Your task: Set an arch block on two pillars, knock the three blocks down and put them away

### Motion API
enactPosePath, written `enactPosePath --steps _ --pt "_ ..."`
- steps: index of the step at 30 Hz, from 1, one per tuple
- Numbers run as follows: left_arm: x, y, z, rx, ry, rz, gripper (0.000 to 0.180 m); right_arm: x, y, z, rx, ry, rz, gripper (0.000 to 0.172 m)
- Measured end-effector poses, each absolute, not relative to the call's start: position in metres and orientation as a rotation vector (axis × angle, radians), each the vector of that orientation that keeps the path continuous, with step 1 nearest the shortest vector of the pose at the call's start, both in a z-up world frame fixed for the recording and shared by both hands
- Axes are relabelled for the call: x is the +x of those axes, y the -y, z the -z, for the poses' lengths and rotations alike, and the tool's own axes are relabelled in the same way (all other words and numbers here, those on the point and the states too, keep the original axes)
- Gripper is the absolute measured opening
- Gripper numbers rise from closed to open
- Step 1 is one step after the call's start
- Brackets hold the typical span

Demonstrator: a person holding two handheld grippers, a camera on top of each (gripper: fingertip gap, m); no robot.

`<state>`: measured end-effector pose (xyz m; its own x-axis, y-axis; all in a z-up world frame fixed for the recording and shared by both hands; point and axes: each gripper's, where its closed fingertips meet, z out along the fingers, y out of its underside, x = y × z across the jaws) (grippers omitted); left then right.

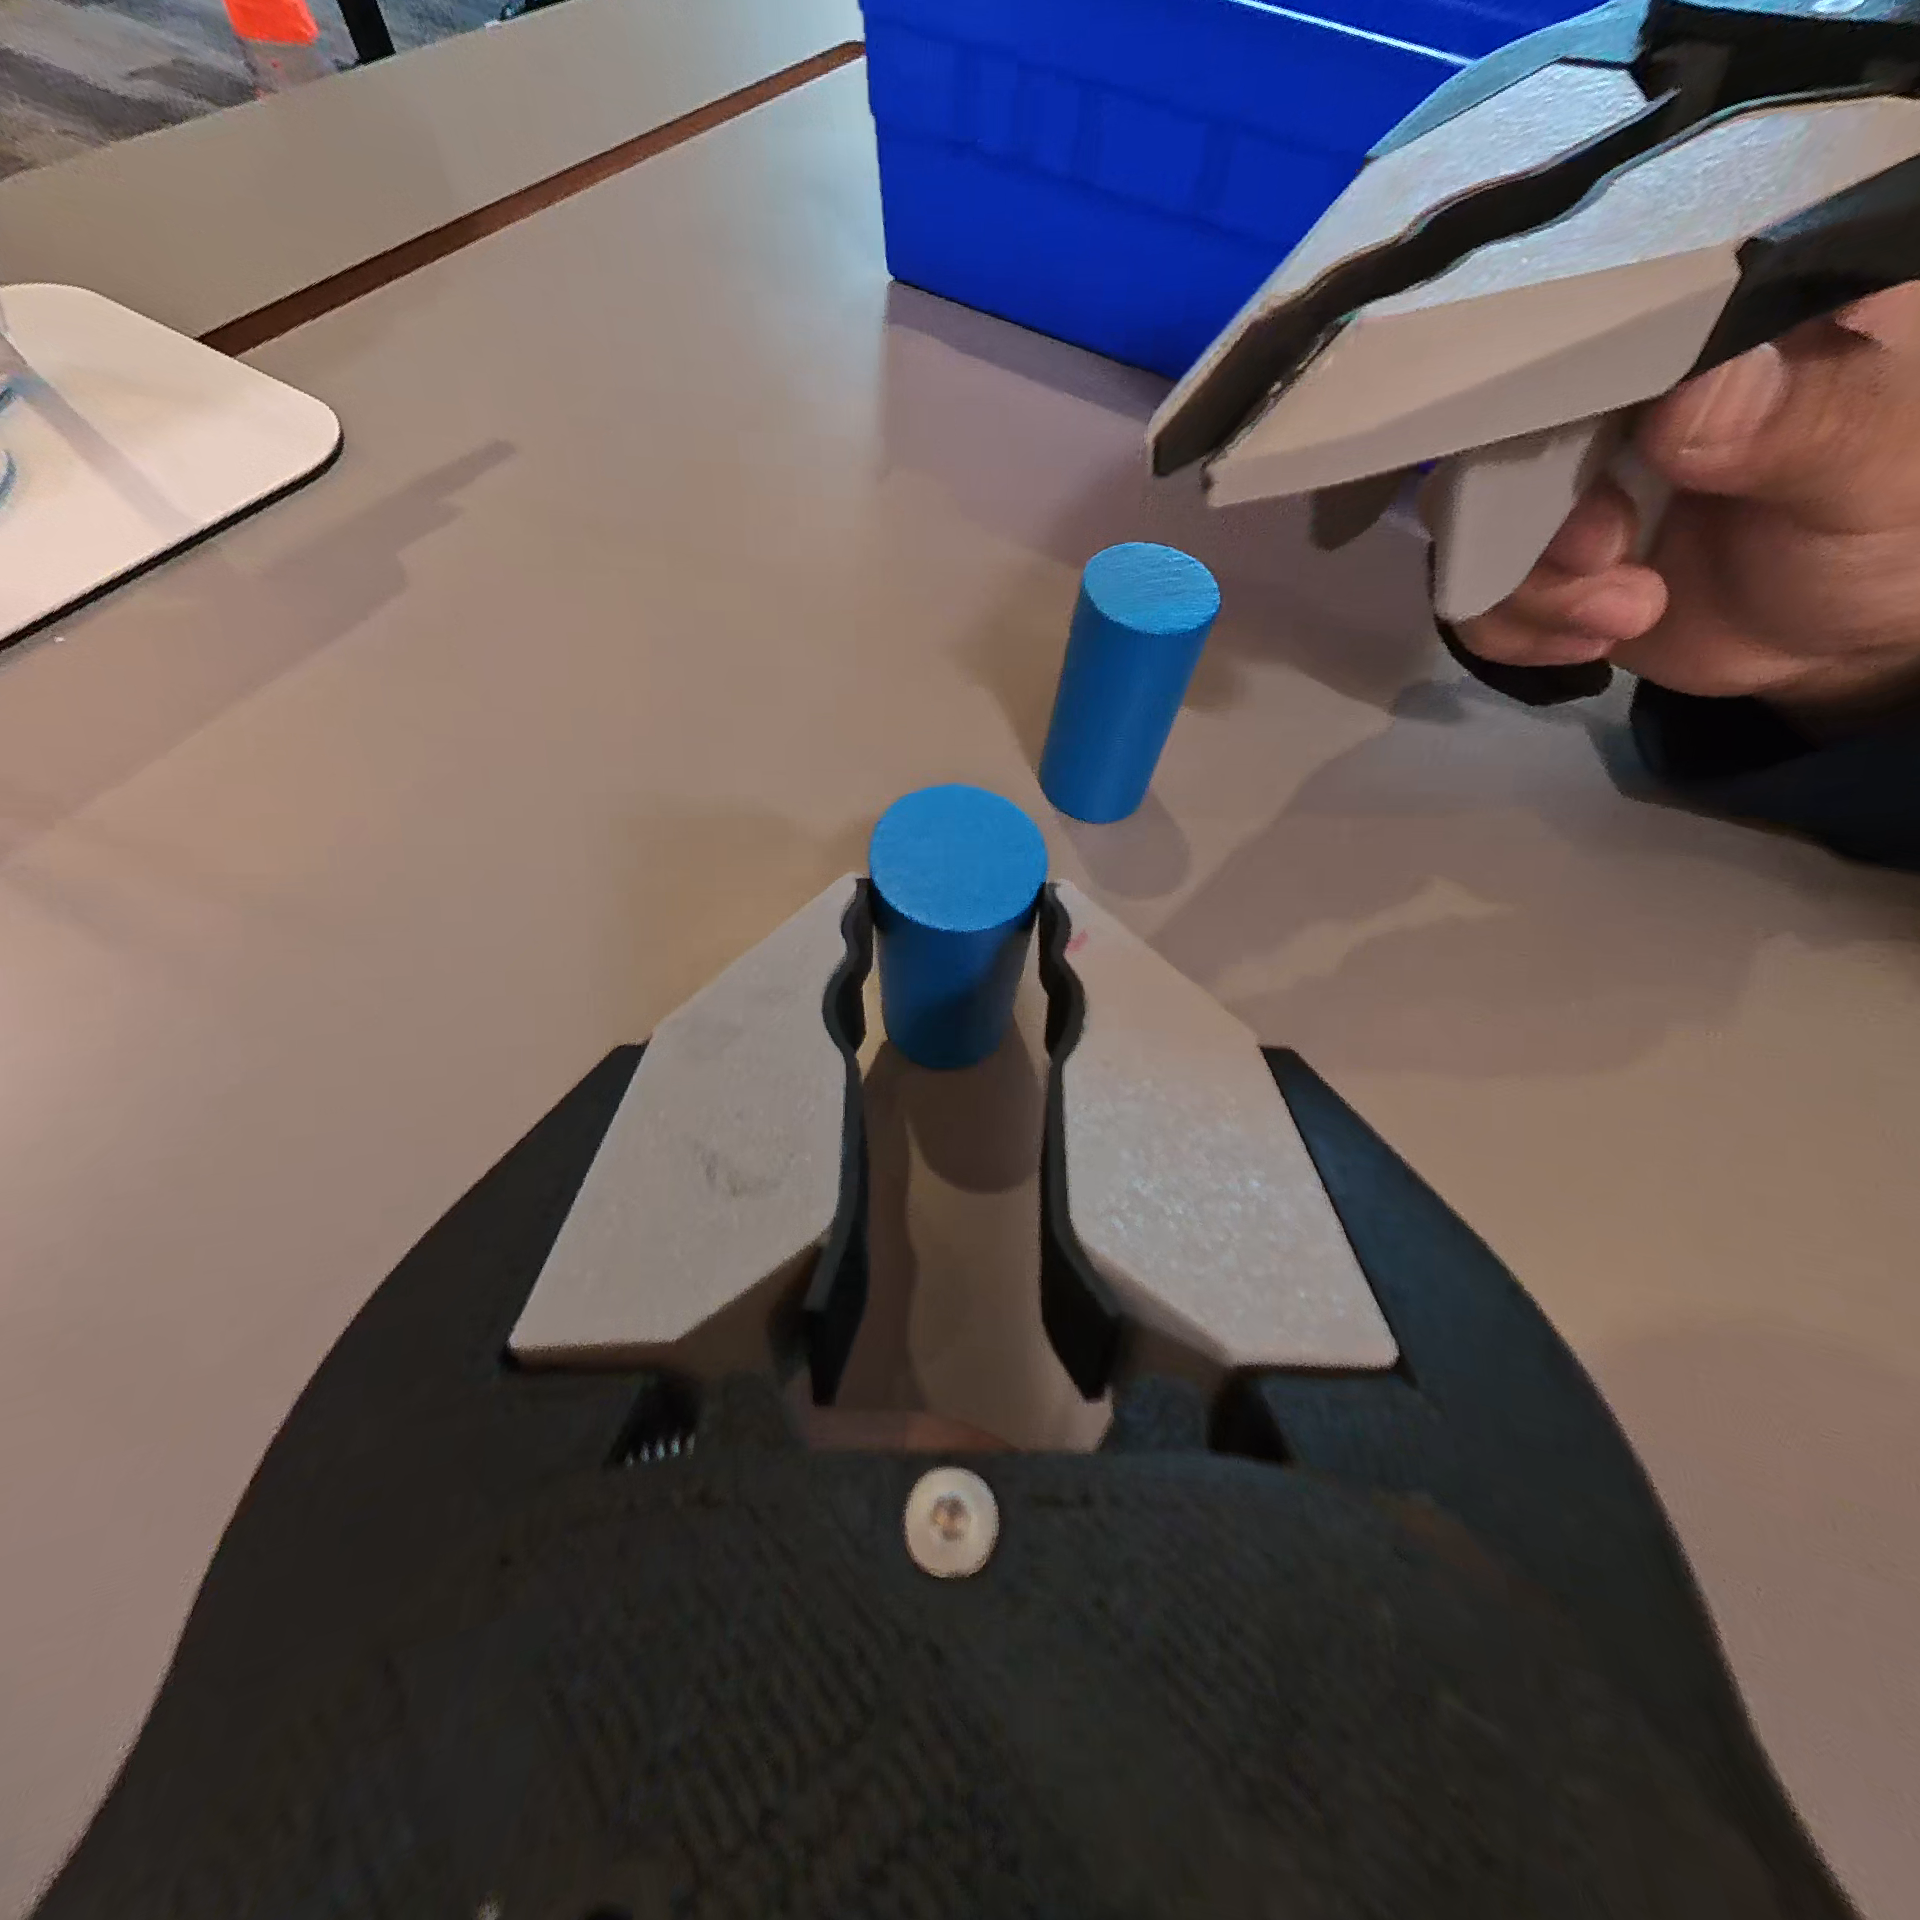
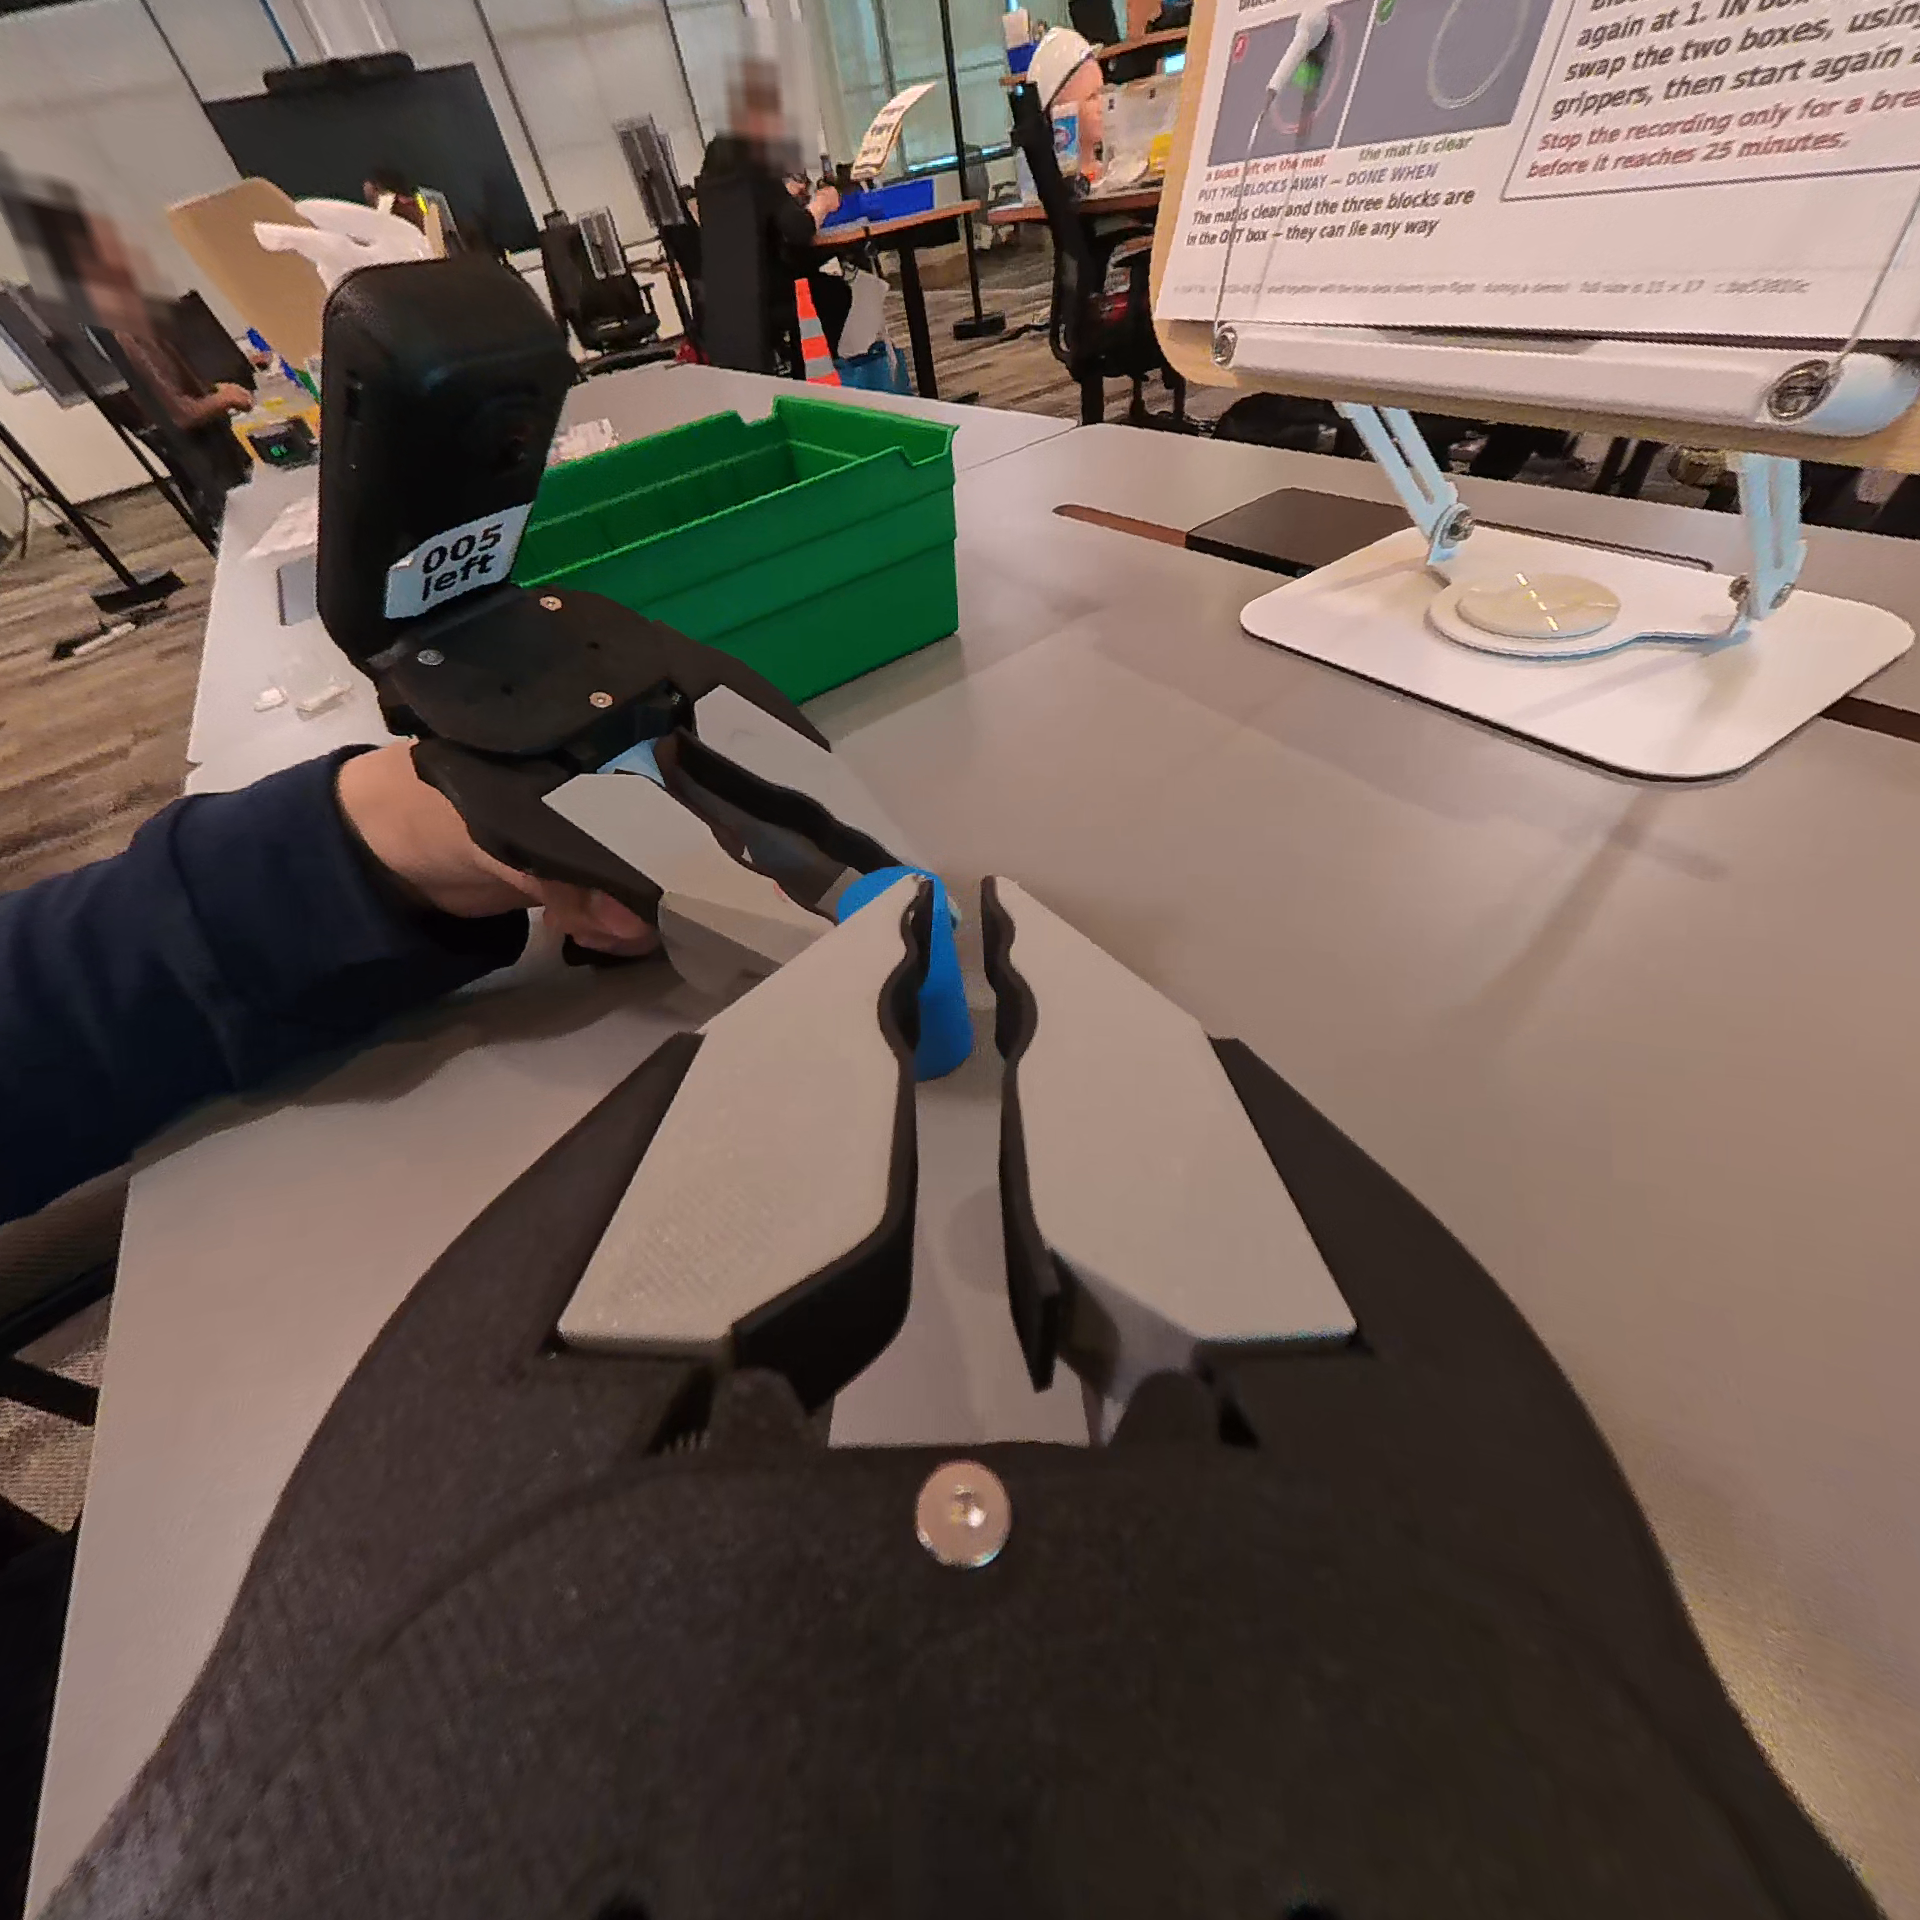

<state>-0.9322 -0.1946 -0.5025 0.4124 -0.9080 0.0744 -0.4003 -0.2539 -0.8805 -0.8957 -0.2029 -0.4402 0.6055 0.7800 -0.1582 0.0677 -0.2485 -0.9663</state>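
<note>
Two blue cylinder pillars stand upright on the grey table (image 1: 520, 727). My left gripper (image 1: 956, 904) is shut on the nearer blue cylinder (image 1: 951, 935), with both pads pressed against its sides near the top while it stands on the table. The second blue cylinder (image 1: 1127, 686) stands free a little beyond it. My right gripper (image 1: 1184, 468) hovers above and behind that cylinder, its fingers nearly together with nothing between them. In the right wrist view, the right gripper (image 2: 951, 888) has a narrow slit between its pads. A blue cylinder (image 2: 940, 997) shows below and behind them, ungripped. No arch block is in view.
A blue bin (image 1: 1091, 187) stands at the far side of the table behind the right gripper. A green bin (image 2: 790, 540) stands behind the left gripper (image 2: 831, 894). A white stand base (image 2: 1579, 644) holding an instruction sheet sits at the table's far edge. People sit at desks in the background. Across from one pair of fingers to the other is roughly 8 cm.
</note>
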Motion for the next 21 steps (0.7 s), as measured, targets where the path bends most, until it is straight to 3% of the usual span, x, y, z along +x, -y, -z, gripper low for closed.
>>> enactPosePath --steps 21 --pt "-0.9418 0.1985 0.5034 -1.846 -1.110 0.756 0.030 -0.8955 0.2033 0.4409 -1.708 0.706 -0.794 0.008"
